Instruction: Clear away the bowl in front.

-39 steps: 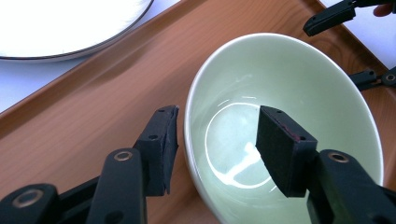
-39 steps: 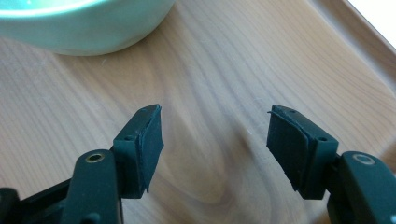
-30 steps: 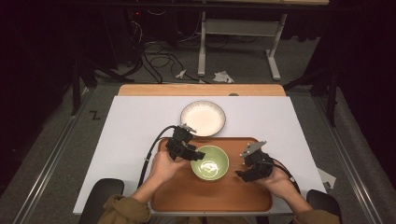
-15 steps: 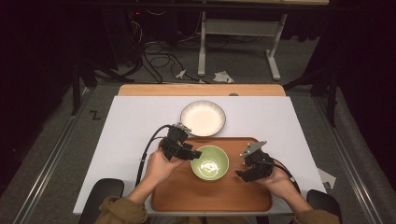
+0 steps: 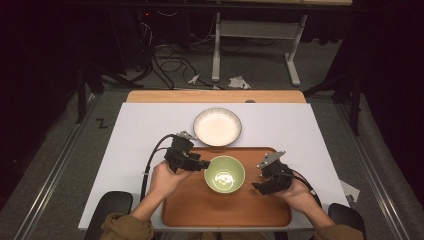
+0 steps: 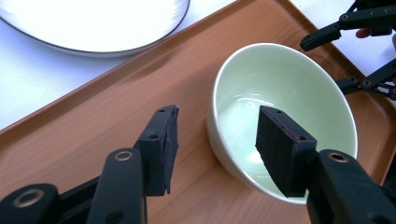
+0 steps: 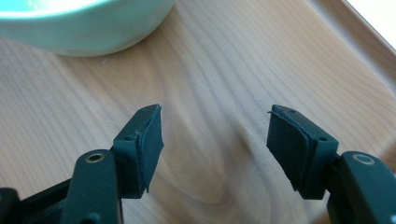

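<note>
Dark room w/ cables and a desk frame behind; up front a white-topped table [image 5: 140, 145] carrying a wooden tray [image 5: 225, 205] at the person's edge. Green bowl [image 5: 224, 174] sits empty on the tray's far half, roughly centred, so both hands can reach it. Left gripper [image 6: 217, 140] is spread wide w/ its jaws straddling the near rim, one pad outside the wall and one over the inside, not yet touching as far as I can tell; prob. lined up to pinch the rim. Right gripper [image 7: 215, 140] is also spread and holds nothing, low over bare tray wood just beside the bowl, likely waiting to steady it or the tray. White plate [image 5: 217, 126] rests on the table just beyond the tray's far edge, poss. where the bowl is headed.
</note>
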Available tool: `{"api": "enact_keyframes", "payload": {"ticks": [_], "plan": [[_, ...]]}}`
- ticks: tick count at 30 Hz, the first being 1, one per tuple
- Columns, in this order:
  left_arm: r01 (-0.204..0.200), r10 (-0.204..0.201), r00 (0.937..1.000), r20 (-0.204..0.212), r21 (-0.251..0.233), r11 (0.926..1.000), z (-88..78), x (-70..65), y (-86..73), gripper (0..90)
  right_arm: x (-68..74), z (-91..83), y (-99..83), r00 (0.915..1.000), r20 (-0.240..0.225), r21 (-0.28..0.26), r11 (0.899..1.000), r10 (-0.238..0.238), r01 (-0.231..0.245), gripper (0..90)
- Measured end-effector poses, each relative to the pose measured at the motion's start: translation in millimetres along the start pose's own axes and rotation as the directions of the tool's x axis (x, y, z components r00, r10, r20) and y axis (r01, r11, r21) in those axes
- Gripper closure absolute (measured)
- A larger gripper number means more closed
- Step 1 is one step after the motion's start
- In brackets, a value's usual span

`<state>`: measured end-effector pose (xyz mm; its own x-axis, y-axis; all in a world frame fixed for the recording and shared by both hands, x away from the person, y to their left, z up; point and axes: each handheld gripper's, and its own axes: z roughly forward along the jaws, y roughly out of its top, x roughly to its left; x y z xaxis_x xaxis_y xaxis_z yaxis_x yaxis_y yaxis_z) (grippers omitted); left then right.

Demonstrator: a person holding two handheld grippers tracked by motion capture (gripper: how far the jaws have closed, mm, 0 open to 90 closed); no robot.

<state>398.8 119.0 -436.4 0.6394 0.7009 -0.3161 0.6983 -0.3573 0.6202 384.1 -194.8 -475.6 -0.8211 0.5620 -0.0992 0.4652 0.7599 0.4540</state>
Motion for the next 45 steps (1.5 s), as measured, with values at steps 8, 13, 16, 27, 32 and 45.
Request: {"api": "enact_keyframes", "payload": {"ticks": [8, 13, 16, 27, 32, 45], "plan": [[0.017, -0.017, 0.9996, -0.023, -0.002, 0.9999, -2.8, 5.5, -6.7, 48.2, -0.3, -1.7, 0.0, 0.9999, 0.012, -0.016, 1.0, 0.003, -0.003, 36.2], [0.014, -0.014, 0.9979, -0.062, -0.001, 0.9999, -4.6, 8.6, -10.6, 47.1, -0.4, -1.7, 0.0, 0.9999, 0.012, -0.015, 1.0, 0.003, -0.003, 36.2], [0.019, -0.019, 0.9973, -0.07, -0.002, 0.9998, -6.2, 10.9, -14.4, 46.8, -0.5, -2.0, 0.1, 0.9999, 0.014, -0.015, 1.0, -0.001, 0.001, 36.3], [0.019, -0.018, 0.995, -0.098, 0.013, 0.9997, -4.3, 13.4, -22.0, 46.5, -0.3, -2.7, -0.2, 0.9999, 0.01, -0.019, 1.0, 0.007, -0.007, 36.4], [0.022, -0.019, 0.9932, -0.115, 0.025, 0.9995, -1.4, 14.7, -26.5, 46.4, -0.8, -2.6, -0.2, 0.9999, 0.009, -0.018, 1.0, 0.007, -0.007, 36.5], [-0.038, 0.063, 0.9767, -0.205, 0.122, 0.9919, 17.7, 10.1, -33.8, 44.6, -1.6, -5.1, -0.3, 0.9997, 0.01, -0.029, 0.999, 0.02, -0.02, 36.7]]}}
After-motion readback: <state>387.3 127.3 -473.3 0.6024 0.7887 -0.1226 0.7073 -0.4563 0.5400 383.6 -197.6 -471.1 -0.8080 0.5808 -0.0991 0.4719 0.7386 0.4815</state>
